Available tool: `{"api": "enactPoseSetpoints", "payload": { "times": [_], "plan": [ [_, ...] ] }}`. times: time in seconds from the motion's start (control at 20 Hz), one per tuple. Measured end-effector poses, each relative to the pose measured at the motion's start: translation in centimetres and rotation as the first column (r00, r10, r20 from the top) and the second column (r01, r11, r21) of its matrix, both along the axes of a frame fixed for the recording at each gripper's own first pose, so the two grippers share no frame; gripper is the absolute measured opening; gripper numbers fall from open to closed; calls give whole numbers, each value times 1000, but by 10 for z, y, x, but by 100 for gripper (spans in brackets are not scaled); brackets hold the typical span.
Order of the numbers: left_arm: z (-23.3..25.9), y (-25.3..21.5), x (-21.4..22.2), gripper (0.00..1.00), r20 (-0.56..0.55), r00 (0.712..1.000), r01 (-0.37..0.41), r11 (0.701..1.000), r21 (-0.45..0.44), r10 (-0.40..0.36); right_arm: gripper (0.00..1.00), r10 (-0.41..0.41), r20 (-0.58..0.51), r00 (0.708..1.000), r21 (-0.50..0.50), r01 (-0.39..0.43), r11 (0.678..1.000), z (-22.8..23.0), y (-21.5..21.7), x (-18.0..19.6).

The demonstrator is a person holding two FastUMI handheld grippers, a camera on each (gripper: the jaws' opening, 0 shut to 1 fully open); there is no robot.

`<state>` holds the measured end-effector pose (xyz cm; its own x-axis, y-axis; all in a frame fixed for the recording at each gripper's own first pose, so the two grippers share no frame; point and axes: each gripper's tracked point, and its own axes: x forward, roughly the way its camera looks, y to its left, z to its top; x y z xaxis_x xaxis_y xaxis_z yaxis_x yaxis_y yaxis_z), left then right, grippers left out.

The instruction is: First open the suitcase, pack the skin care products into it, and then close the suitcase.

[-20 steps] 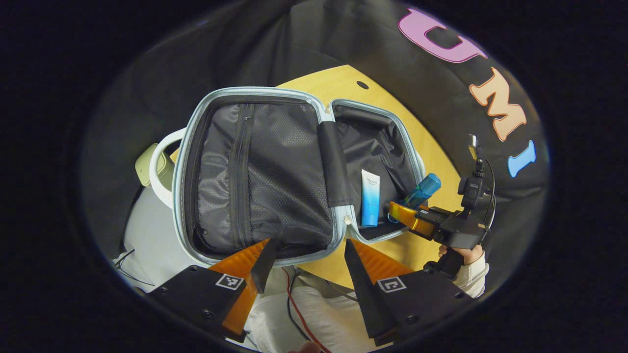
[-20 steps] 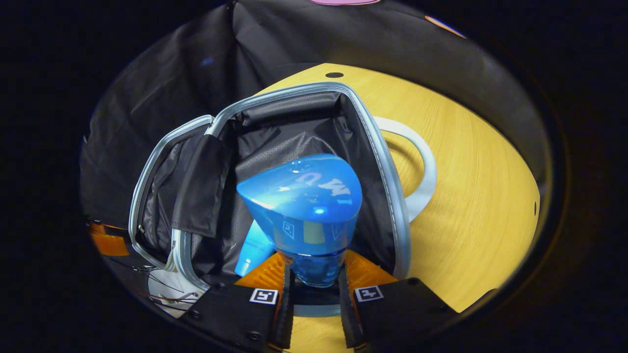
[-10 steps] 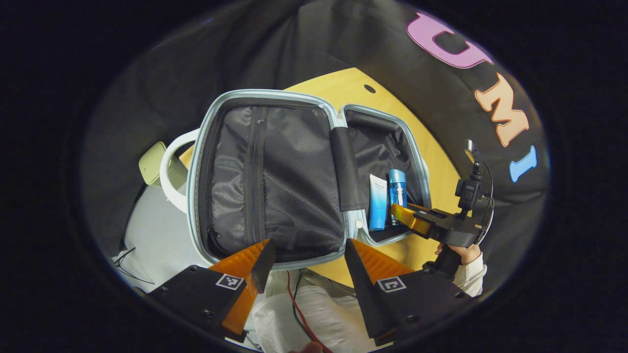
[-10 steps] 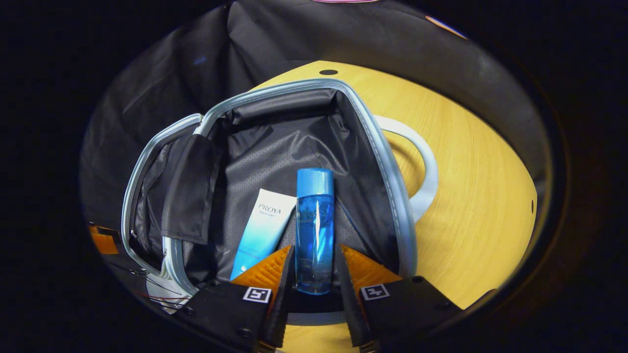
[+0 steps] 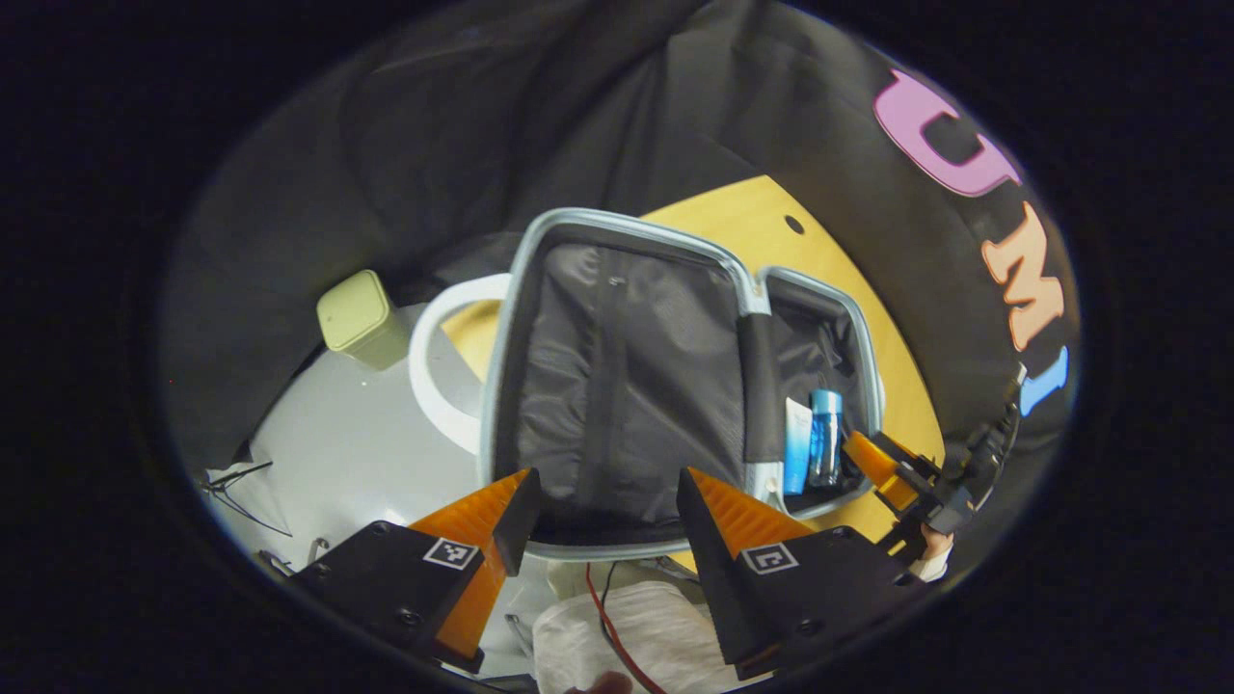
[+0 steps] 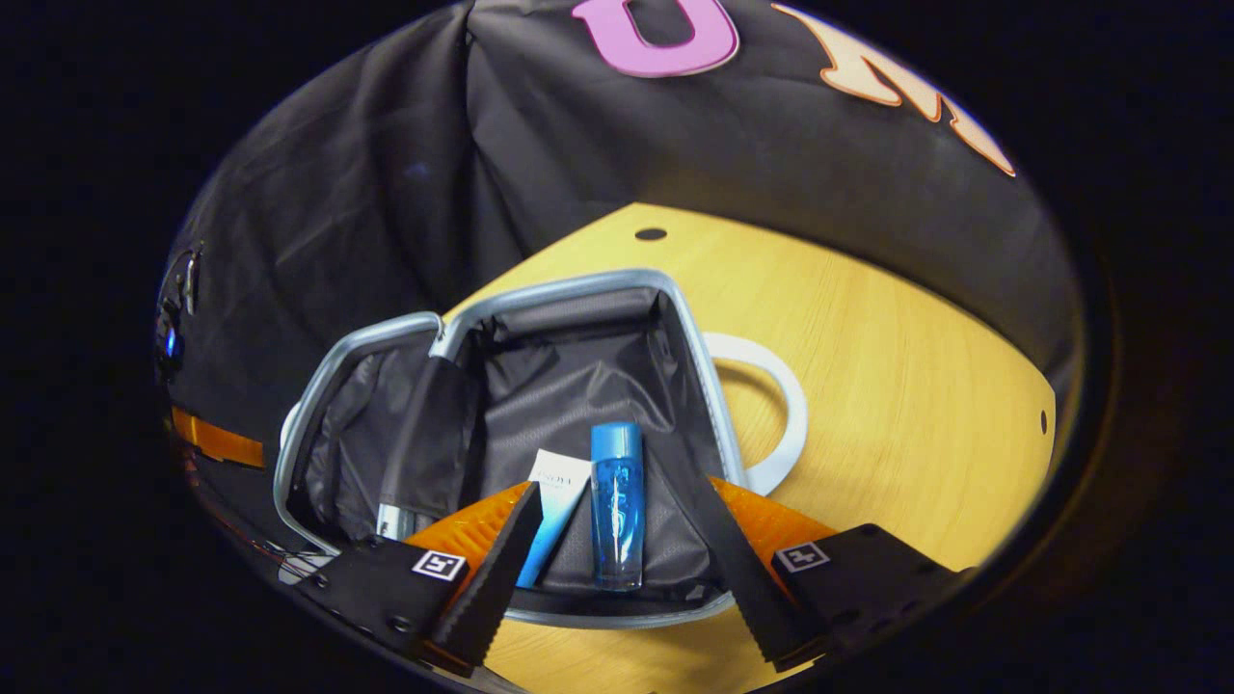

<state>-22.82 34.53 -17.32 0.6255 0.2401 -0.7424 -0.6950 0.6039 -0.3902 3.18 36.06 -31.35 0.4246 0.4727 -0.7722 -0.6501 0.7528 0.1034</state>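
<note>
The light-blue suitcase lies open on the wooden table, its mesh-lined half toward my left gripper. That gripper hovers open at the suitcase's near rim with nothing between its fingers. In the other half a white-and-blue tube and a clear blue bottle lie side by side, also seen as the tube and bottle. My right gripper is open just behind the bottle's base, its fingers well apart from the bottle. It shows held by a hand at that half's edge.
A pale green box stands left of the suitcase on a grey surface. A white ring handle sticks out from the suitcase onto the round table. A red cable hangs below my left gripper.
My right gripper laid the blue bottle down beside the tube, opened, and drew back. The left gripper view has pulled away and swung left, staying open.
</note>
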Motion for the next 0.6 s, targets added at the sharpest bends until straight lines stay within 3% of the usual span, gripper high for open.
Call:
{"api": "enactPoseSetpoints", "payload": {
  "times": [0.4,0.45,0.6],
  "plan": [
    [-6,79,-40,83,-9,987,-163,986,22,163,94,-124,110,986,46,119,992,72,-67,24],
    [-11,87,-42,83,-9,985,-174,985,14,174,99,-146,120,982,50,141,989,80,-77,26],
    [-31,103,-38,83,7,984,-175,984,-38,176,99,-217,136,967,60,210,976,97,-104,30]
  ]
}}
